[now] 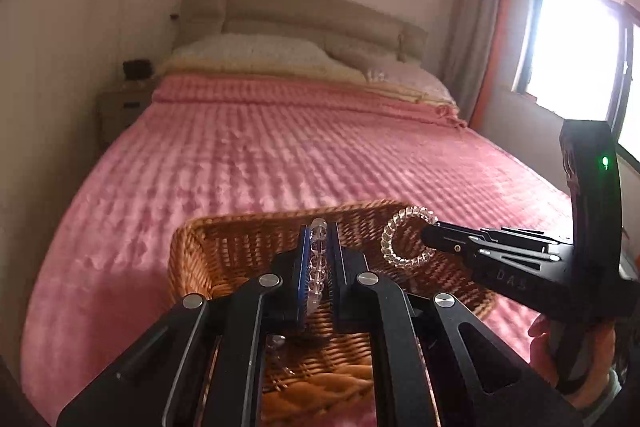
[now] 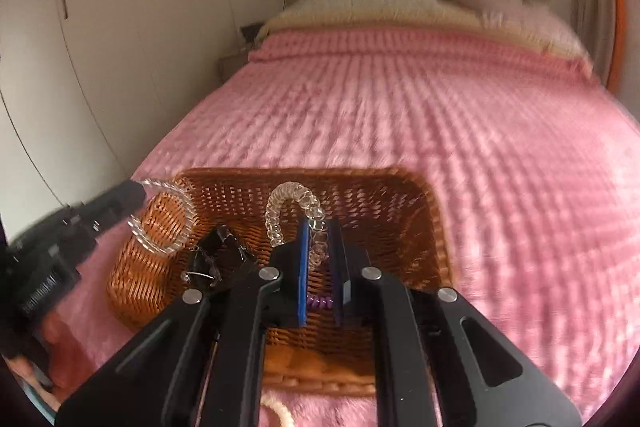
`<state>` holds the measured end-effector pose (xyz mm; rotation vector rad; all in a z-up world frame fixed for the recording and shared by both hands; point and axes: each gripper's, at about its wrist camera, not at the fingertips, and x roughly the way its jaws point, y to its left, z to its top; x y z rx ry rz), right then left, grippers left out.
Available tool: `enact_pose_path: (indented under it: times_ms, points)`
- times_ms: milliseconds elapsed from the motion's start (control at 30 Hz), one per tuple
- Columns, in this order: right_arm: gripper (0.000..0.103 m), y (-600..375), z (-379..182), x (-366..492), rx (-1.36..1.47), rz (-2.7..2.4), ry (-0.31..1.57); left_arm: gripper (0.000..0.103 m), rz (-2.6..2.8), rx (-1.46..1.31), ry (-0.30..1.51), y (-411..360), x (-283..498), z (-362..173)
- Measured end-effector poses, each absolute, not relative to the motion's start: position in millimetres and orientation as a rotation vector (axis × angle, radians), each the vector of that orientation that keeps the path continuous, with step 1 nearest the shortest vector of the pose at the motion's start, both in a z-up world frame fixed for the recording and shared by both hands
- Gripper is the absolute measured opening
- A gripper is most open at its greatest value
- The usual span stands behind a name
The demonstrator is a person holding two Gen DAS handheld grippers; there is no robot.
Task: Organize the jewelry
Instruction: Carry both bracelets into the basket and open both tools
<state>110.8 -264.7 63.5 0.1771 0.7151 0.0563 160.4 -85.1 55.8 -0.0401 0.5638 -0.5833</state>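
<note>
Presently, from the left wrist view, I am logging these items. Left gripper [image 1: 319, 259]: its tongs are pinching a clear bead bracelet [image 1: 318, 269] between the blue pads, the beads standing in a column up the gap. Wicker basket [image 1: 240, 239]: it is sitting on the pink bedspread [image 1: 260, 155] just beyond the fingers, with small pieces lying blurred on its floor that I cannot tell apart. Right gripper [image 1: 426, 237]: it is reaching in from the right over the basket's far right corner, tongs pressed together on a clear spiral bracelet [image 1: 394, 239] that is hanging as a ring off the tip. A hand [image 1: 568, 347] is gripping its handle at lower right.

From the right wrist view, I am logging: right gripper [image 2: 320, 239], pinching the clear spiral bracelet [image 2: 290, 205], which is arching up and left above the basket [image 2: 380, 195]. A purple beaded piece [image 2: 320, 303] is lying in the basket behind the pads. Left gripper [image 2: 138, 191]: it is entering from the left, holding its clear bead bracelet [image 2: 164, 217] over the basket's left rim. A dark faceted piece [image 2: 224, 247] is lying inside at near left.
</note>
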Motion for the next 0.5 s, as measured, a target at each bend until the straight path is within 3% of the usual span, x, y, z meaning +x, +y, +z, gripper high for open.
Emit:
enact_pose_path:
  times_ms: [433, 500]
  points:
    - [0.008, -282, 20, 135, 0.268, 0.043, 0.831, 0.007, -0.567, -0.036, 0.656, -86, 179, 19]
    - [0.010, -284, 18, 134, 0.287, 0.042, 0.834, 0.016, -0.569, -0.043, 0.665, -84, 180, 18]
